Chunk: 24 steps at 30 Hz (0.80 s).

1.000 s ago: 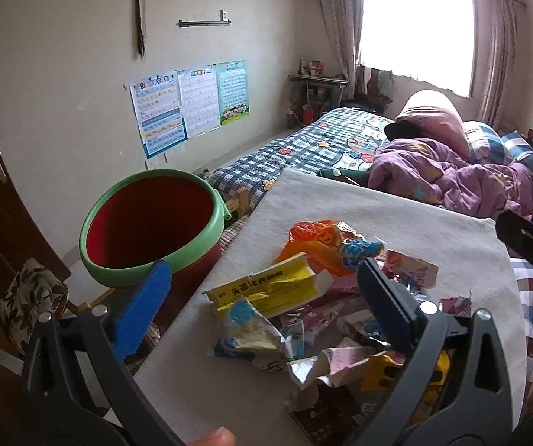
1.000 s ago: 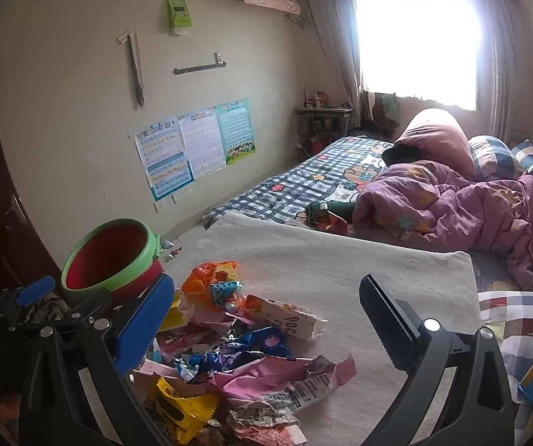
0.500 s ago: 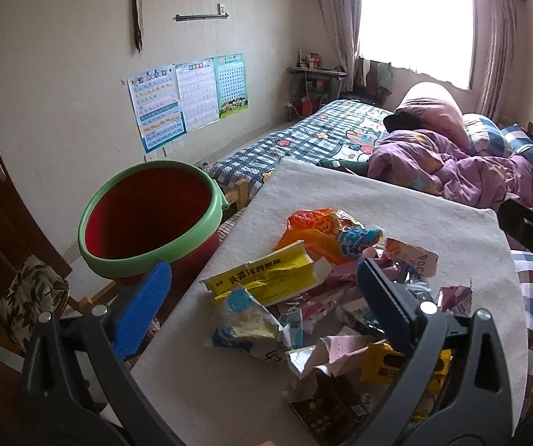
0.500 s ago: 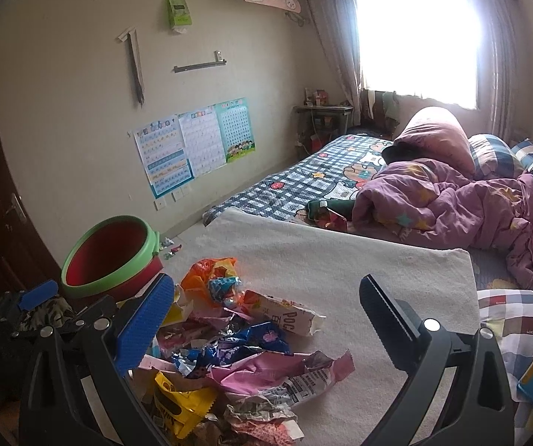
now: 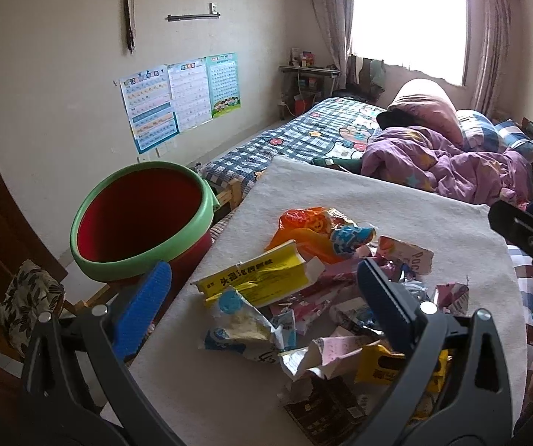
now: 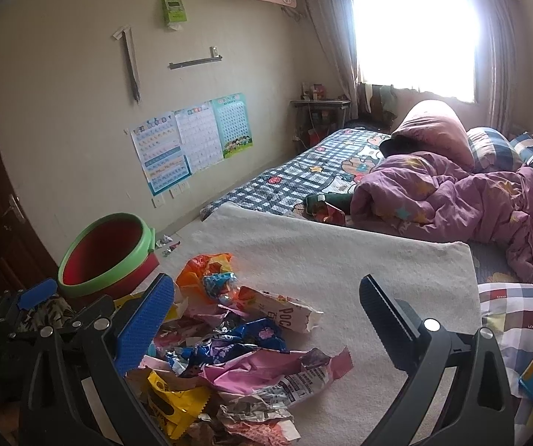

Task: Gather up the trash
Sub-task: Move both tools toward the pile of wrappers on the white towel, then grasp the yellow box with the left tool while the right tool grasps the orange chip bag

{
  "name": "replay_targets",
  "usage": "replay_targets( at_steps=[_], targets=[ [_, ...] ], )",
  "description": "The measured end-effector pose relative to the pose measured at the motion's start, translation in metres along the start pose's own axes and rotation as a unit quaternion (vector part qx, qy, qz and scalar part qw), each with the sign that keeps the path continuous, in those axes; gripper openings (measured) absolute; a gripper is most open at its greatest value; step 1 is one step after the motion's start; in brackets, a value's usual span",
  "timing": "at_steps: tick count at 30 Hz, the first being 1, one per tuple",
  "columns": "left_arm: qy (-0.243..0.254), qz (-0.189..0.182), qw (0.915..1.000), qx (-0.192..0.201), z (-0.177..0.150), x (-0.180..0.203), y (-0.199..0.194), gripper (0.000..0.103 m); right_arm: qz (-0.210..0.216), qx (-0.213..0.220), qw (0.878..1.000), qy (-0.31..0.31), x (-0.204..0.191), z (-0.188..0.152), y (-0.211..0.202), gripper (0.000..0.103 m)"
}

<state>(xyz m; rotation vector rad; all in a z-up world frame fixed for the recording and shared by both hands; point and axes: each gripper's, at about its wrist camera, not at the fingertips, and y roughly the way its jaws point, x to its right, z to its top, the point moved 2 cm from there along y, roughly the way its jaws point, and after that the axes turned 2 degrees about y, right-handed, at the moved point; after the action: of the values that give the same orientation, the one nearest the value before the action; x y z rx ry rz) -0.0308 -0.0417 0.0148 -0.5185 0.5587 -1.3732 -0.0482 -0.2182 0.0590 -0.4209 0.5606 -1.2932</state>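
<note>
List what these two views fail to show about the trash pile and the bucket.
- Bucket bottom: left wrist view, hidden by its own rim and wall.
- Bucket base: right wrist view, covered by the left gripper.
- Near edge of the wrapper pile: both views, cut off by the frame and gripper fingers.
- Print on the yellow box: too small to read.

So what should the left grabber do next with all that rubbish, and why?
Probably lower the open left gripper onto the yellow cardboard box and close. Both grippers are empty, the wrappers lie on the white cloth, and the red bin with a green rim is empty.
</note>
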Motion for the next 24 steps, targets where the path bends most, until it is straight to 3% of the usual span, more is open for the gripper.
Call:
replay_targets(
  at_steps=[8,16,20,24],
  targets=[
    [-0.009,-0.010,0.9999,0.000,-0.010,0.003,0.007,0.098,0.002,-0.011,1.000,-0.007,0.036,0.008,0.004,0.096],
    [-0.008,0.009,0.9996,-0.024,-0.016,-0.014,0.036,0.098,-0.001,-0.021,1.000,-0.001,0.062,-0.005,0.020,0.096],
    [0.071,-0.027,0.9955,-0.057,-0.013,-0.009,0.071,0.098,-0.006,-0.026,1.000,0.005,0.073,-0.008,0.024,0.096],
    [0.163,-0.059,0.9785,-0.112,-0.021,0.000,0.113,0.098,-0.015,-0.026,0.999,0.011,0.088,-0.012,0.025,0.096]
  ],
)
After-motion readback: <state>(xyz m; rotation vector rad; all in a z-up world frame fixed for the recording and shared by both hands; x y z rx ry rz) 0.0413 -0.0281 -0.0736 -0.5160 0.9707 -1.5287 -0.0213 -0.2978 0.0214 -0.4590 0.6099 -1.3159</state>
